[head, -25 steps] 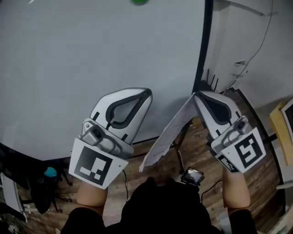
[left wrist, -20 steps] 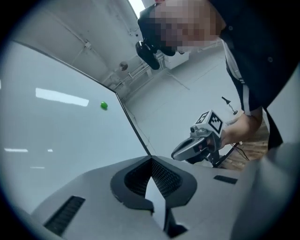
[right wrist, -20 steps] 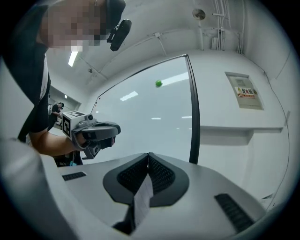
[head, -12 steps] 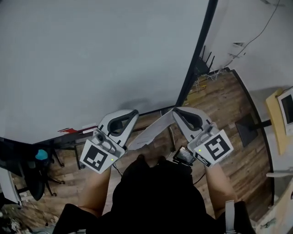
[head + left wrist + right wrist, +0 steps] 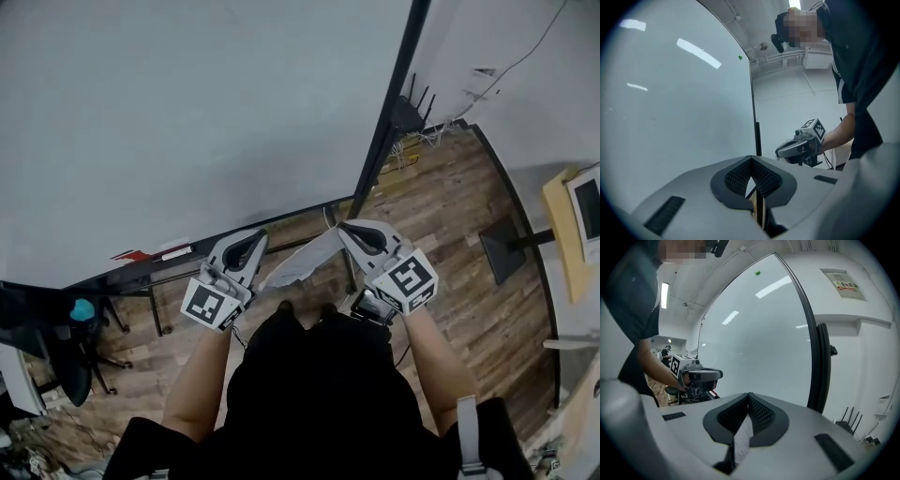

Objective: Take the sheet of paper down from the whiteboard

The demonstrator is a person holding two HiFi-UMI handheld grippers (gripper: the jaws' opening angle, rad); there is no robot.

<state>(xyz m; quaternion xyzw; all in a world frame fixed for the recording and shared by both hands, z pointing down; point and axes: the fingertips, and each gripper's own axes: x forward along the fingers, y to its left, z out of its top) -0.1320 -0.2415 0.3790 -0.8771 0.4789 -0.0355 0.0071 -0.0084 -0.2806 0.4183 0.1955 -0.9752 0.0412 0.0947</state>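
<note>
The sheet of paper (image 5: 305,262) is off the whiteboard (image 5: 187,122) and hangs slanted between my two hands. My right gripper (image 5: 349,231) is shut on its upper end; in the right gripper view the white sheet (image 5: 743,439) sticks out between the closed pads. My left gripper (image 5: 251,238) is shut too, and the sheet's lower end lies beside it, not visibly gripped. Both grippers are low, in front of the board's bottom edge. High on the board is a green magnet (image 5: 757,273).
The board's black side frame (image 5: 380,150) runs down to the wooden floor. A router with antennas (image 5: 408,112) sits by the wall. At the left is a dark chair (image 5: 75,366), at the right a stand base (image 5: 502,253) and a desk with a monitor (image 5: 583,211).
Both grippers have come down from mid-board to the board's lower edge, close to my body. The sheet came down with the right gripper.
</note>
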